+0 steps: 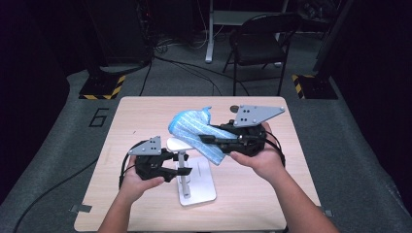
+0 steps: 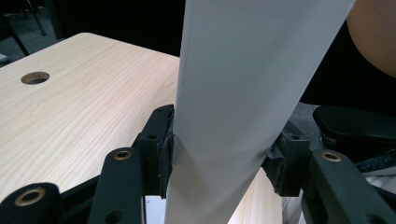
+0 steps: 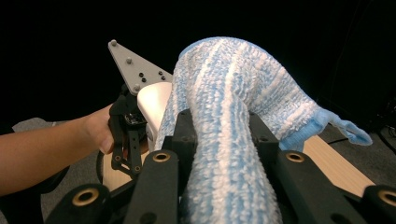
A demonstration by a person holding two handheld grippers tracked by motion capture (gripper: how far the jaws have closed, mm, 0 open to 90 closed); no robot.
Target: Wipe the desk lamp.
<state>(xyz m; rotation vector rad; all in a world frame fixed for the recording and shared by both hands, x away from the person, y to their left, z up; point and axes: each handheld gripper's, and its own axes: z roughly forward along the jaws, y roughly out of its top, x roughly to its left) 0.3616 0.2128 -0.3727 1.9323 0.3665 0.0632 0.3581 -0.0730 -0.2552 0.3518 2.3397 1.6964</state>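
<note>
**A:** Showing two hand-held grippers at work over a pale wooden table [image 1: 252, 194]. Why clamped so, the left gripper [image 1: 182, 162]?

**B:** Clenched on the white foot-shaped form [image 2: 252, 70] of a small stand, pads pressed to both its edges. Judged a steadying grip, keeping the form from swinging on its thin metal post [image 1: 181, 171] above the flat white base plate [image 1: 199, 189].

**A:** And the right gripper [image 1: 214, 141]?

**B:** Closed tight on the fluffy blue-and-white striped sock [image 3: 224, 116], pinching the fabric partway along. Held raised above the table, beside and partly over the form's rounded end [image 3: 154, 100]. Probably positioned for drawing the sock onto it.

**A:** Any containers?

**B:** None proper. Serving as a sleeve, the sock alone. Cannot tell whether the form's tip is already inside, the opening being hidden.
</note>
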